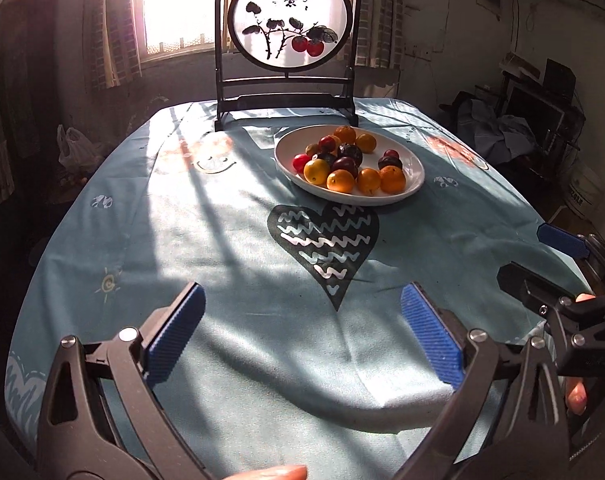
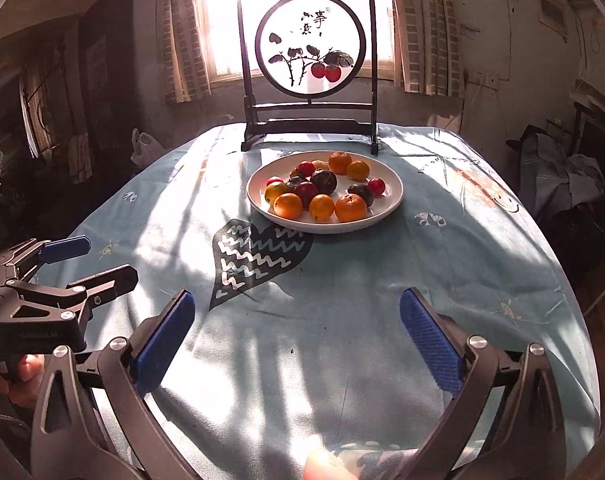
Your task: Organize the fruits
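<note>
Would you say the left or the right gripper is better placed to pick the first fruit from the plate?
Right, marginally. Both the left gripper and right gripper are open and empty, but the plate sits straighter ahead in the right wrist view.

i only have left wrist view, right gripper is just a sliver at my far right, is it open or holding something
Observer: The right gripper is open. Its fingers stand wide apart with only tablecloth showing between them.
Operator: where's the plate from that side
Observer: In the right wrist view the plate lies almost straight ahead, just beyond the heart print.
Operator: how does my left gripper look from there
Observer: The left gripper shows side-on at the far left, open with nothing between its fingers.
</note>
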Tool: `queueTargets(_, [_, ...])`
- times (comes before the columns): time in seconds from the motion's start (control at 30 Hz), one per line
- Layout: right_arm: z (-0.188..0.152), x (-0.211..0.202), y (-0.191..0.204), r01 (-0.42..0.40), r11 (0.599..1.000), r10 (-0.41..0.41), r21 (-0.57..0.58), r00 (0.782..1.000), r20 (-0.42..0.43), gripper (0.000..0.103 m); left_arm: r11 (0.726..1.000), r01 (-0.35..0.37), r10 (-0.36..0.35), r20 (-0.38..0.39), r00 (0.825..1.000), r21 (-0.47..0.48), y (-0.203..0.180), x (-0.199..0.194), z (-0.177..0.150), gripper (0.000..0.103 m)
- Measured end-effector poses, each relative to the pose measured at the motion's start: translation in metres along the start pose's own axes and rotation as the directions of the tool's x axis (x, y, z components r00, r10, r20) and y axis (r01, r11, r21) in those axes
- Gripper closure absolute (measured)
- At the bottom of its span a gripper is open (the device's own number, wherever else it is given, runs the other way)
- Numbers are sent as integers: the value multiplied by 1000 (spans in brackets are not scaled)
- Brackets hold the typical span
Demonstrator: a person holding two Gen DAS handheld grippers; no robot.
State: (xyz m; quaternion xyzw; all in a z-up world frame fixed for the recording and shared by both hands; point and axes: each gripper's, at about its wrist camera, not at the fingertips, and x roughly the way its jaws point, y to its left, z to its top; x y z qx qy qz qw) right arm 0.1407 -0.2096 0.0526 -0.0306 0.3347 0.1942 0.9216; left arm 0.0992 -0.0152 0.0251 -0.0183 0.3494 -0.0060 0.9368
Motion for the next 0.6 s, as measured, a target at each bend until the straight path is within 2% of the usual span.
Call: queueTargets(0.6, [-4,-17,1,1,1000,-1,13,1000,23,1,999,-36,35,41,999,10,-5,-20,-3,2])
